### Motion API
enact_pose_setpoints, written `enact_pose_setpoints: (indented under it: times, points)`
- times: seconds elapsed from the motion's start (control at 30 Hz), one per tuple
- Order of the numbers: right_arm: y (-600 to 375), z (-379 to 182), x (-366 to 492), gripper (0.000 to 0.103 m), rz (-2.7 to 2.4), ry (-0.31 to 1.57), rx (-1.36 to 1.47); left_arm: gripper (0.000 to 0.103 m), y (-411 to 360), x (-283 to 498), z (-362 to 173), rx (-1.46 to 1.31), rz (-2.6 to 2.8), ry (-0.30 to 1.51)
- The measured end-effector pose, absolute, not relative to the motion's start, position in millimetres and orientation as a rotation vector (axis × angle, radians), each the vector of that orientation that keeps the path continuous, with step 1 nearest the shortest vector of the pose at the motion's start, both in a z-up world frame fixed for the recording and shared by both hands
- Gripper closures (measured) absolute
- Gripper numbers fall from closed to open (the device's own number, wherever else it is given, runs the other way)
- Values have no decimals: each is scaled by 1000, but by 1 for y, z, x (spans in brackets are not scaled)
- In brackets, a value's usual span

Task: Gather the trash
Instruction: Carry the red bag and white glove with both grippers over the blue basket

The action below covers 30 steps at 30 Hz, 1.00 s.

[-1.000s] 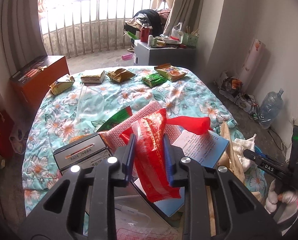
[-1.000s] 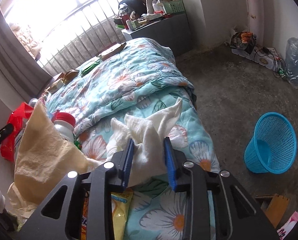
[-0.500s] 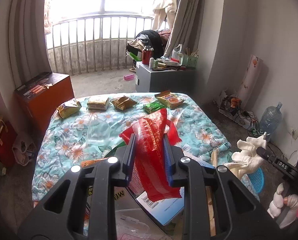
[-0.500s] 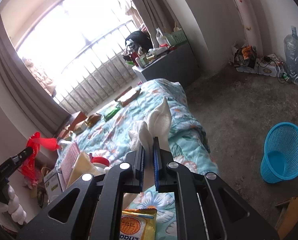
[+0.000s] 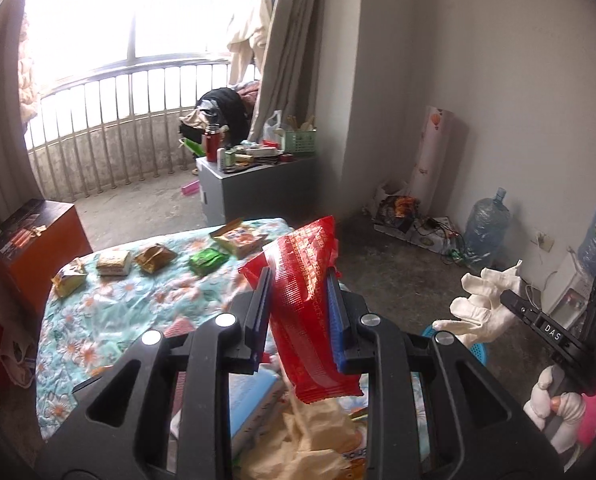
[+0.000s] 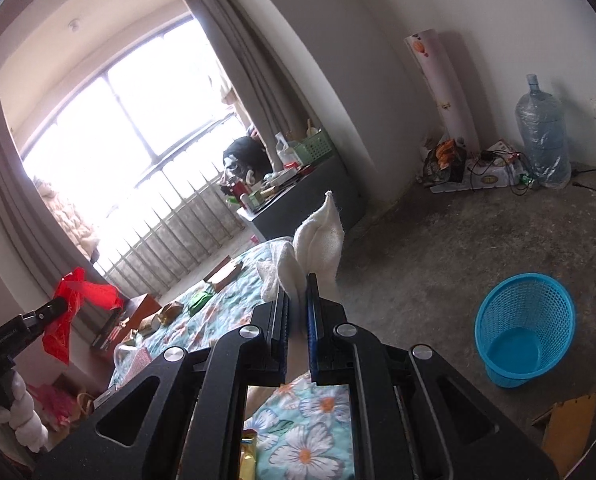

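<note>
My left gripper (image 5: 299,300) is shut on a red plastic wrapper (image 5: 305,312), held in the air above the floral bed cover (image 5: 110,308). My right gripper (image 6: 296,308) is shut on a white cloth glove (image 6: 317,240), lifted off the bed. The glove (image 5: 481,308) also shows at the right of the left wrist view, and the red wrapper (image 6: 74,308) at the left of the right wrist view. A blue mesh bin (image 6: 523,328) stands on the concrete floor to the right of the bed. Several snack packets (image 5: 154,258) lie in a row at the bed's far end.
A grey cabinet (image 5: 254,188) cluttered with bottles stands beyond the bed, an orange box (image 5: 34,248) to its left. Water jugs (image 5: 487,228) and cables lie along the right wall. Papers and a yellow cloth (image 5: 309,440) lie on the near bed. A gloved hand (image 5: 553,412) holds the right tool.
Both grippers rose away from the bed with their loads. The right jaws closed on the white glove and lifted it. The left kept its grip on the red wrapper.
</note>
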State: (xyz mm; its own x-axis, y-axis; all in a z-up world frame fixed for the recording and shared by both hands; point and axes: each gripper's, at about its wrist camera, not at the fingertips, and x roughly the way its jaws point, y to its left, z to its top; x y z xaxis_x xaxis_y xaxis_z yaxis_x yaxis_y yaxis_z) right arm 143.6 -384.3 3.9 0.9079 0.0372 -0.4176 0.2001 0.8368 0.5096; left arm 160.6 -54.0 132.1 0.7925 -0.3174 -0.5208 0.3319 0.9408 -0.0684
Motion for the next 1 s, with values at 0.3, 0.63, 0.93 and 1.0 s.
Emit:
enact_pose_setpoints:
  times: [0.3,0.63,0.93,1.0]
  points:
    - [-453,-15,111,95,-244,387,664,79,-162,176,123,126,-552,649]
    - [-534,-58,94,95,-434,400,765,79,-299,223,71,210,-766,911]
    - [-609,-126,103,95,-584,520,894,79,-430,247,-21,280,-941,1110]
    - [-625,-142,111,95,-600,554,924,78,-451,252,-39,292,-942,1127]
